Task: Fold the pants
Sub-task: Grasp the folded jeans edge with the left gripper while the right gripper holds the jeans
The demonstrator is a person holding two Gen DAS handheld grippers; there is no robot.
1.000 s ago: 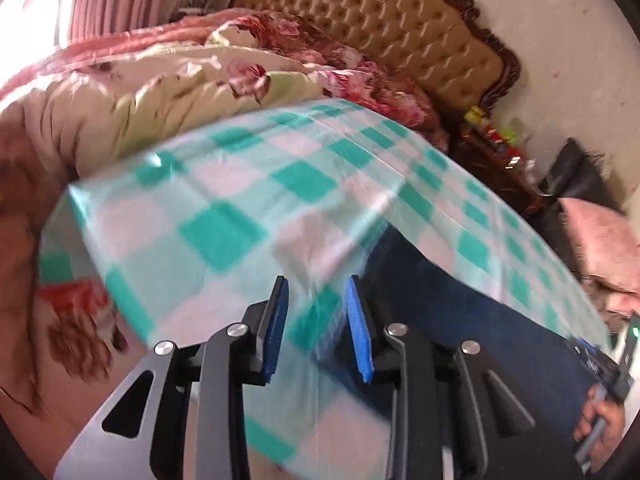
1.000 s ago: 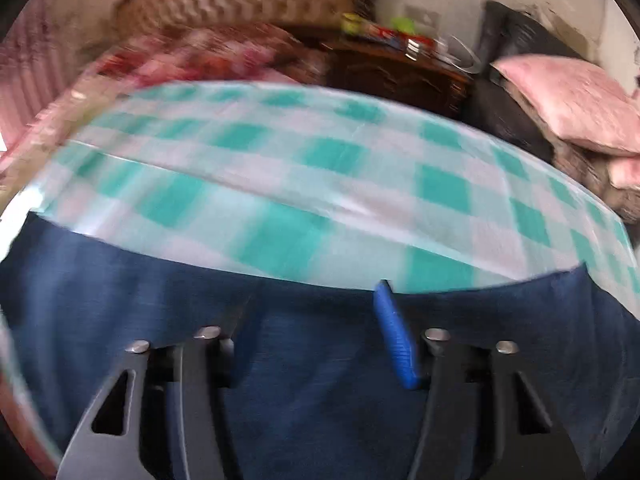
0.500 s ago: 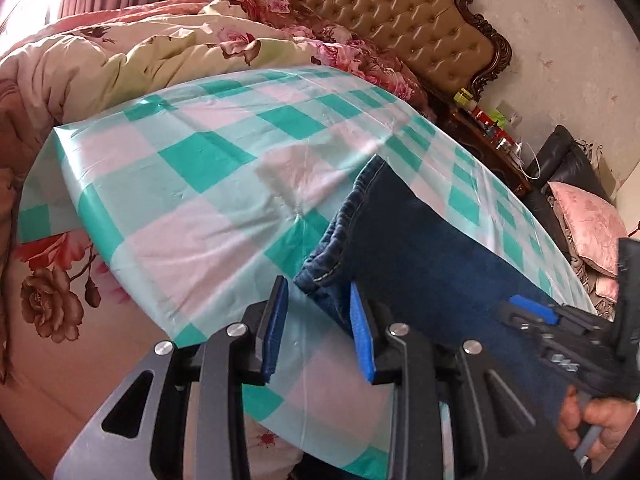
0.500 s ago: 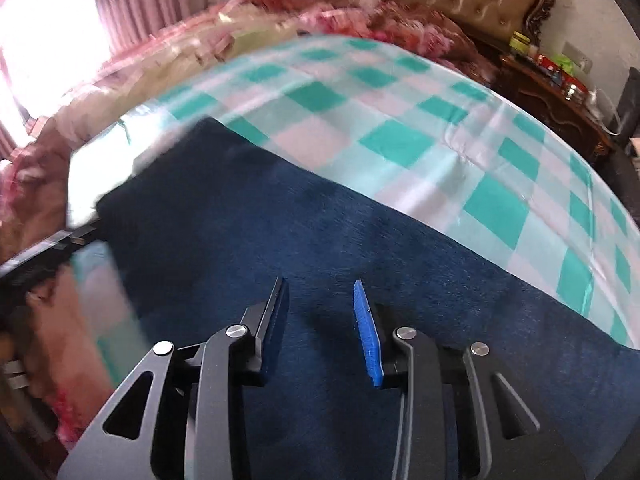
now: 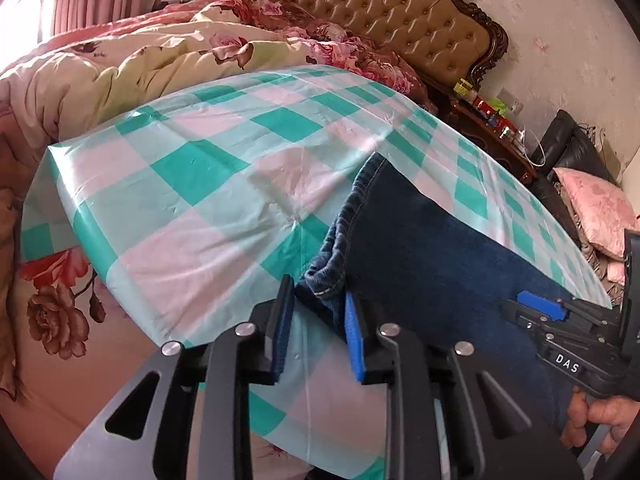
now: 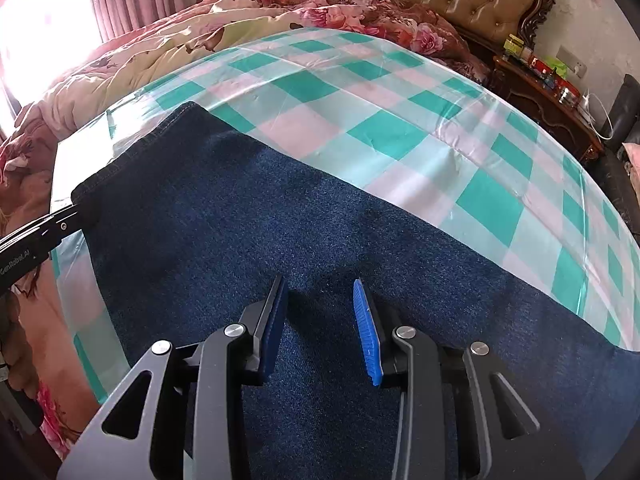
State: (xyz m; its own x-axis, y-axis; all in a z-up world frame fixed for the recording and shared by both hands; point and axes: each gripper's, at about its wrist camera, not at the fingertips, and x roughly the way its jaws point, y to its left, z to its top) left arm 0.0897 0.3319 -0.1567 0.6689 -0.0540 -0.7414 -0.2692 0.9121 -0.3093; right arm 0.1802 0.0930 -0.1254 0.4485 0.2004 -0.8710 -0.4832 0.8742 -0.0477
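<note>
Bed [image 5: 120, 64] fills the back, floral quilt [image 6: 168, 44] bunched on it, tufted headboard [image 5: 360, 4] behind. In front, one table with a green-and-white checked plastic cover [image 5: 192, 168]. Nightstand [image 6: 540, 92] with small clutter at right, too small to count or name. One pink cushion [image 5: 600, 208] on a dark seat.

One pair of dark blue jeans [image 6: 280, 240] lies flat along the near edge of the table, running lengthwise. Hem or waist end, cannot tell which, points toward the left claw. Probably laid out this way so both ends can be reached for the fold.

Two claws. Left claw [image 5: 316, 320]: jaws parted, straddling the stitched corner of the jeans' end [image 5: 324, 276], denim sitting between the pads but not pinched as far as I can tell. Looks lined up to grab that corner. Right claw [image 6: 320, 316]: jaws apart, hovering low over the middle of the jeans, gripping nothing; likely placed to pin or take the midsection as the fold line. In the left wrist view the right claw shows at the right edge with the person's hand [image 5: 600, 420] on its handle.

Judgement: fold barely begun, the jeans lie flat and no grasp shows. Risk: the slick plastic cover may slide or lift with the denim.
</note>
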